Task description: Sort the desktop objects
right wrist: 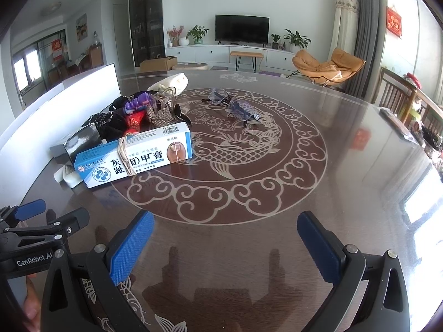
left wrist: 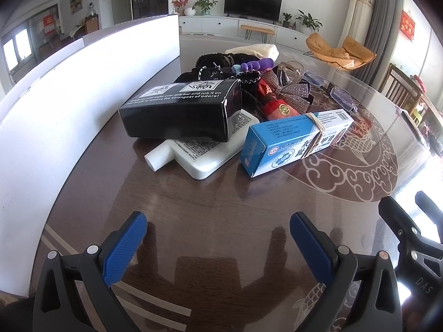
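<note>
Both blue-padded grippers, left [left wrist: 218, 229] and right [right wrist: 225, 229], hover jaws apart and empty over dark glossy table [right wrist: 346, 193]; blue-white cardboard ointment box [left wrist: 293, 141] at 1 o'clock of left, 11 o'clock of right.

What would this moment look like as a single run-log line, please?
left gripper: open, empty | right gripper: open, empty | blue box: untouched on table

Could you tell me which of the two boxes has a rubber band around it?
The blue-and-white box; the black box beside it has no band.
</note>
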Demonstrator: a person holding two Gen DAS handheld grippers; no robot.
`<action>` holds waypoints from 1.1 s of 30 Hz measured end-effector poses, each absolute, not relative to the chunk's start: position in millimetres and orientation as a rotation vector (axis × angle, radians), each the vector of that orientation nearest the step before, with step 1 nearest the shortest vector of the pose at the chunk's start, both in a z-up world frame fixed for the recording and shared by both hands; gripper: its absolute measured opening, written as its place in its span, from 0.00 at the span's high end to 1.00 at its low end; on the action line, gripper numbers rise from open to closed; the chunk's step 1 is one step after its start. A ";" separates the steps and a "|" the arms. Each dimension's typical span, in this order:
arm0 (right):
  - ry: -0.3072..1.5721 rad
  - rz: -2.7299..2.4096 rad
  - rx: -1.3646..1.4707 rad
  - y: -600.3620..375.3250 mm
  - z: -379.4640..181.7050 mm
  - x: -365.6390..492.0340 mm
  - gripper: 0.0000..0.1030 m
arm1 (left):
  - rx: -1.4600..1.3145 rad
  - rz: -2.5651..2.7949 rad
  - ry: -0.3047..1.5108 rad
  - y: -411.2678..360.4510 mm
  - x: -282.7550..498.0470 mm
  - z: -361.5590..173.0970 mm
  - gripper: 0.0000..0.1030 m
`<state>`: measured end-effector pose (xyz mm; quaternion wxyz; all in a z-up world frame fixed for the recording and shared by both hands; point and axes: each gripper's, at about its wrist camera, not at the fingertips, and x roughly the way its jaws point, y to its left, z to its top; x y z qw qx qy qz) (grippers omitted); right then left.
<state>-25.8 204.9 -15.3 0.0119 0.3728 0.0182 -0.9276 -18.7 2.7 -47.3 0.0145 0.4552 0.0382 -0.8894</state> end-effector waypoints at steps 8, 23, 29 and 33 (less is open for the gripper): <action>0.059 -2.889 1.171 204.6 -16.5 -27.1 0.00 | 1.426 -2.763 0.131 2.1 -19.8 -48.5 0.00; 0.058 -2.883 1.184 205.0 -17.8 -27.6 0.00 | 1.432 -2.759 0.127 1.0 -19.9 -49.2 0.00; 0.063 -2.882 1.198 205.0 -18.6 -28.7 0.00 | 1.432 -2.757 0.127 0.6 -19.0 -49.0 0.00; 0.057 -2.890 1.197 207.1 -17.3 -27.9 0.00 | 1.435 -2.750 0.096 3.5 -18.9 -49.7 0.00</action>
